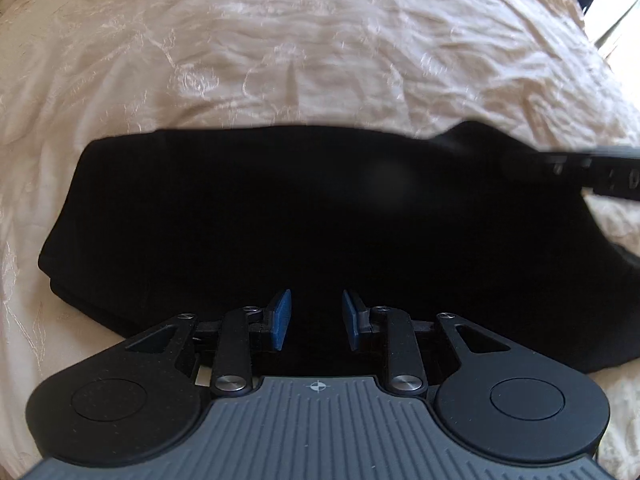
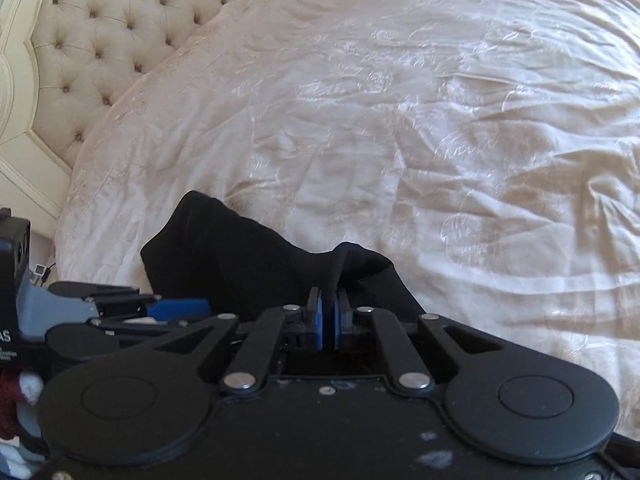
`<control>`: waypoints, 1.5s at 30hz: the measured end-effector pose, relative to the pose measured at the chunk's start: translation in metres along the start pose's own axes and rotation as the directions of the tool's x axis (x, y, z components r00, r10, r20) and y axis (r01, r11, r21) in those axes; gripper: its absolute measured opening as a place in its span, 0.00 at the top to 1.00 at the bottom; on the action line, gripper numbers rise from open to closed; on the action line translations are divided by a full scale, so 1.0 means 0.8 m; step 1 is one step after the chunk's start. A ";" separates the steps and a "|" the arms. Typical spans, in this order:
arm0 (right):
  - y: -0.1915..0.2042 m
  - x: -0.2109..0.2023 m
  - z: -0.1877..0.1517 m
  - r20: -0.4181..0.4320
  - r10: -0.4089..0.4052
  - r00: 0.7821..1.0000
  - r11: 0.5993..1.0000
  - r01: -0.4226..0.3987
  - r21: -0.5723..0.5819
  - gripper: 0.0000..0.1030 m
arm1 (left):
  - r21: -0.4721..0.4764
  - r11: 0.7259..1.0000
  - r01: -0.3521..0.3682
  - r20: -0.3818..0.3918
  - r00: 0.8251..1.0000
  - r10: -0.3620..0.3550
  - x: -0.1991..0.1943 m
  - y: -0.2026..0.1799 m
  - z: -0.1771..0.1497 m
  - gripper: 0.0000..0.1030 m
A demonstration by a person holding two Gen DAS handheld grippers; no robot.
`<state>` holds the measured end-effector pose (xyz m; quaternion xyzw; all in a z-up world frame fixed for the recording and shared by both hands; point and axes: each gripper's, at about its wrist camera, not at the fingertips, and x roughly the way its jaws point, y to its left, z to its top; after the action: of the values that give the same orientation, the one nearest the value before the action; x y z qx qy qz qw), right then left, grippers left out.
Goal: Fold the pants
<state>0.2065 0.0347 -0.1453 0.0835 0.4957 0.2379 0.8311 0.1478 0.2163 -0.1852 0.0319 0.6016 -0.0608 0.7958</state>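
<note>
The black pants (image 1: 280,216) lie partly folded on the bed (image 1: 280,60), just ahead of the left claw (image 1: 316,320), whose jaws stand narrowly apart over the cloth. The right claw (image 2: 328,322) pinches a raised edge. Soft, light and limp, the cloth is best gripped at corners.

On my right wrist feed I read only the letters "AS" in white on the left gripper's black body (image 2: 12,320); smaller print beneath them is too blurred to read.
</note>
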 end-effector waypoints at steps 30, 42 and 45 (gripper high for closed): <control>-0.006 0.110 0.012 -0.126 -0.269 0.955 0.950 0.241 -0.200 1.00 | -0.078 0.996 -0.030 -0.097 0.995 0.022 0.009 0.052 -0.006 0.73; 0.028 0.015 -0.053 -0.089 -0.251 0.964 0.966 0.243 -0.085 0.86 | -0.155 0.984 -0.091 0.016 0.995 0.094 -0.012 0.083 0.024 0.73; 0.024 0.011 -0.097 -0.168 -0.310 0.936 0.950 0.311 -0.022 0.85 | -0.090 0.988 -0.128 -0.089 0.989 0.120 0.013 0.081 0.015 0.73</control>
<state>0.1366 0.0479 -0.1833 -0.0142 0.5720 0.1090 0.8129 0.1707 0.2785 -0.1936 0.0338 0.6333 0.0192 0.7729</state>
